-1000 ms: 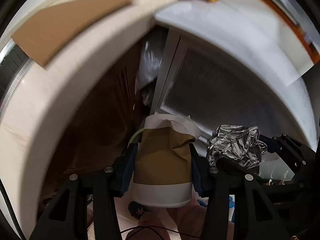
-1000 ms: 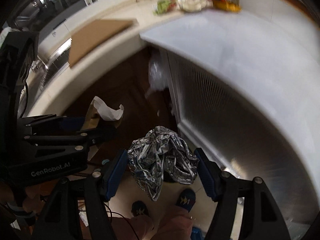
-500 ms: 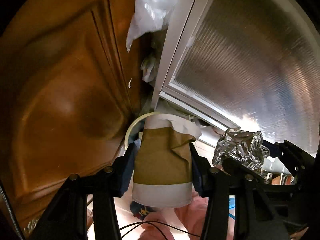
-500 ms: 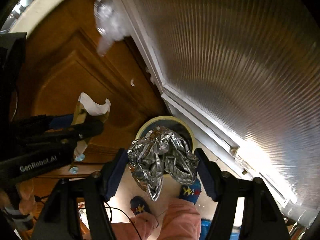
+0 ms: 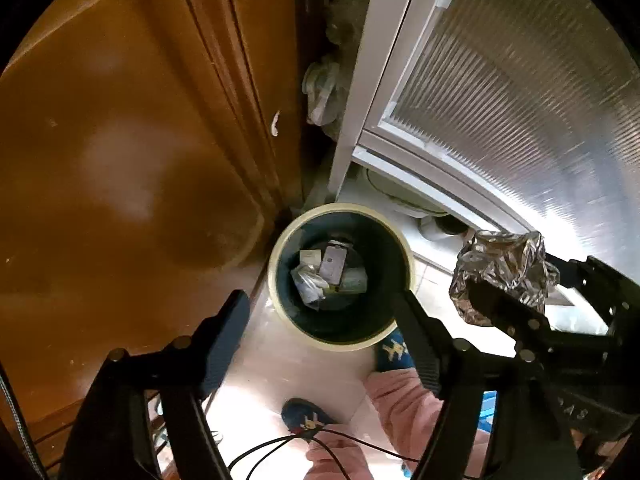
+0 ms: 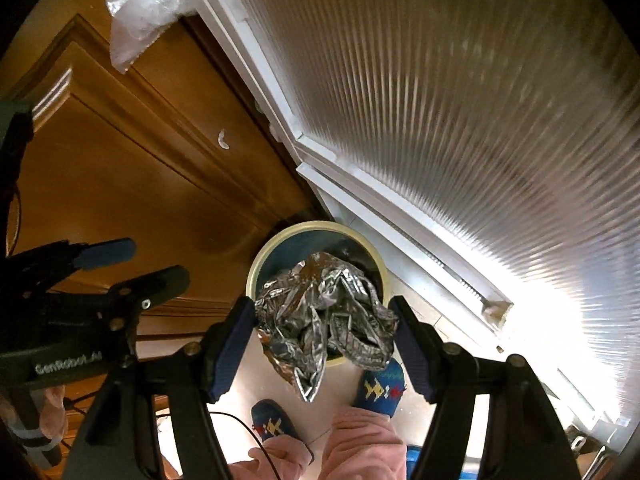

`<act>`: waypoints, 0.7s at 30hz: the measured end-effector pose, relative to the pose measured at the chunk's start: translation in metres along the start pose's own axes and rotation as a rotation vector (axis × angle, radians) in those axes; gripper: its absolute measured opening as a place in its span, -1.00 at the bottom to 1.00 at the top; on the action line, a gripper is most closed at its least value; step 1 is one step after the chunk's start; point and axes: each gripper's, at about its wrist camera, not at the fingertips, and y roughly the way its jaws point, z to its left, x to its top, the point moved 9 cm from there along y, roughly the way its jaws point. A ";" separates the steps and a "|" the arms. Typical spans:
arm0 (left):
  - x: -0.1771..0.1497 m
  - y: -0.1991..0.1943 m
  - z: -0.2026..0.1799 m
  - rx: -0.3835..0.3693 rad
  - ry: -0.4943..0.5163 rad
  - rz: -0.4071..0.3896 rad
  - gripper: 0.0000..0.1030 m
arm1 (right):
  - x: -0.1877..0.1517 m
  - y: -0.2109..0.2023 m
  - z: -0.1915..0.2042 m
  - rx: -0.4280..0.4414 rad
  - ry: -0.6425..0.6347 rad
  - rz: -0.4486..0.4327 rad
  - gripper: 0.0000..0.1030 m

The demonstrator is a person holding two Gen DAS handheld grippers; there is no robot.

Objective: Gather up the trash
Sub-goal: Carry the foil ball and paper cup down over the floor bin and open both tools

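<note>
Left wrist view: my left tool (image 5: 320, 316) hangs over bin (image 5: 394, 236) in floor corner, jaws just opened, nothing between them. My right tool (image 6: 326, 324) clamps crumpled foil (image 6: 326, 320) above bin rim, poised for release.

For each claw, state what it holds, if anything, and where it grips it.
The left claw holds nothing; its jaws have just been opening and stand empty above the bin. The right claw grips the crumpled foil by its two opposite sides.
</note>
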 end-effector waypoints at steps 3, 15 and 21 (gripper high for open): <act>-0.002 -0.004 0.005 0.025 0.009 -0.017 0.45 | 0.002 0.004 0.003 0.005 -0.008 0.000 0.35; -0.010 -0.010 0.027 0.078 0.001 -0.046 0.53 | 0.007 0.011 0.020 0.034 -0.031 0.001 0.48; -0.014 -0.016 0.032 0.069 -0.029 -0.045 0.53 | 0.004 0.012 0.028 0.025 -0.056 0.012 0.58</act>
